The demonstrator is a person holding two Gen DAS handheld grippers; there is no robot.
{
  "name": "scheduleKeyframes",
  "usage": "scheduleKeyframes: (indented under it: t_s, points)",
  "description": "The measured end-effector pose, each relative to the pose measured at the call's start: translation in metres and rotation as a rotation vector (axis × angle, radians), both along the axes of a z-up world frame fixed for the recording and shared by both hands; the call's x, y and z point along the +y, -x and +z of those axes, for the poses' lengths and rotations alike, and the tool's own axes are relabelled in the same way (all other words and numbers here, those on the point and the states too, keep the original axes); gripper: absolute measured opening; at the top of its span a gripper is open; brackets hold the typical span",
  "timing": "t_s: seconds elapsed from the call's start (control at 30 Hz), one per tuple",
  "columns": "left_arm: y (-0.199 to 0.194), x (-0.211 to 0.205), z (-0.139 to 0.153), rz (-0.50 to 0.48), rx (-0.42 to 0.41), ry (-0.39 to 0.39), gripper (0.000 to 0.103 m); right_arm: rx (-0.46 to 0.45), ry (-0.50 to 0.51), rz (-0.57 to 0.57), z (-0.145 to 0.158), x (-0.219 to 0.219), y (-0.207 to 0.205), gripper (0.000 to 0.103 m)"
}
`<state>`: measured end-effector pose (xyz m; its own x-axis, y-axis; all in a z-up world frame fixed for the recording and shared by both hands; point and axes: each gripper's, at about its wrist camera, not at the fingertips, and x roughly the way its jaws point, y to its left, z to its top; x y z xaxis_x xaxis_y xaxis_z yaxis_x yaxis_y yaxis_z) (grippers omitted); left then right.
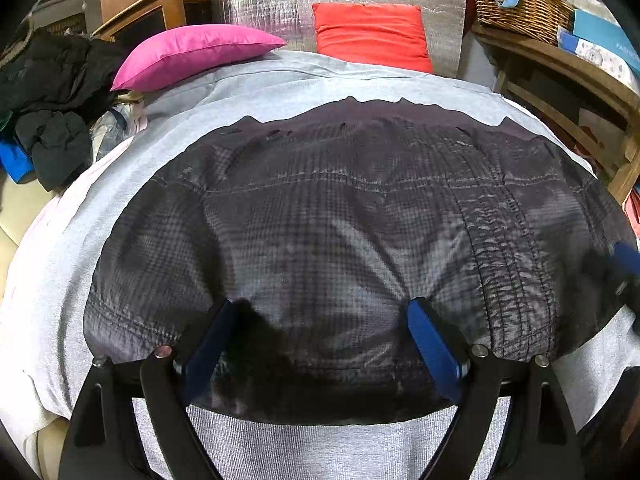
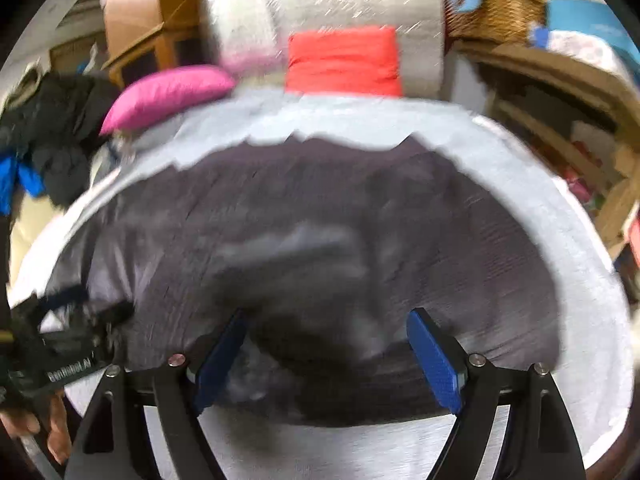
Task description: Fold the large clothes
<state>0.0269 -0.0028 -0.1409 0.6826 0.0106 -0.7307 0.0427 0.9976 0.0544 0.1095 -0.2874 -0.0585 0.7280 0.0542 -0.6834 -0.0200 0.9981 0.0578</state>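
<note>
Both wrist views close above garment (image 1: pixel 340 220).

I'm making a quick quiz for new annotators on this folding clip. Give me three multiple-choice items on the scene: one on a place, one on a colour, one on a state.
1. Where does the dark plaid garment lie?
A. in the wicker basket
B. spread on the grey sheet
C. on the wooden shelf

2. What colour is the pillow that lies flat at the far left of the sheet?
A. pink
B. green
C. yellow

3. How do the jaws of the left hand-held gripper stand?
A. shut tight
B. clamped on a pillow
C. wide open

Key: 1 B, grey sheet shows all round it; 2 A, the pink pillow lies beside an upright red one; 3 C, the blue pads stand far apart over the garment.
</note>
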Motion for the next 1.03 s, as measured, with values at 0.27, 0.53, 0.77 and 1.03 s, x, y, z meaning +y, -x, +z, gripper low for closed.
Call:
scheduleKeyframes:
  t_s: [0.27, 0.53, 0.77, 1.03]
  points:
    - [0.016, 0.007, 0.017, -0.020, 0.018, 0.028, 0.090, 0.066, -0.015, -0.030, -0.004, -0.021, -0.004, 0.086]
    - [0.065, -0.005, 0.058, -0.042, -0.049, 0.010, 0.094, 0.018, -0.036, 0.054, 0.021, 0.016, 0.056, 0.086]
    - [0.080, -0.003, 0.077, -0.039, -0.060, 0.095, 0.095, -0.022, 0.007, 0.065, 0.037, 0.034, 0.085, 0.086]
    - [0.093, 0.004, 0.085, -0.006, -0.110, 0.084, 0.095, -0.034, 0.017, 0.067, 0.044, 0.039, 0.092, 0.086]
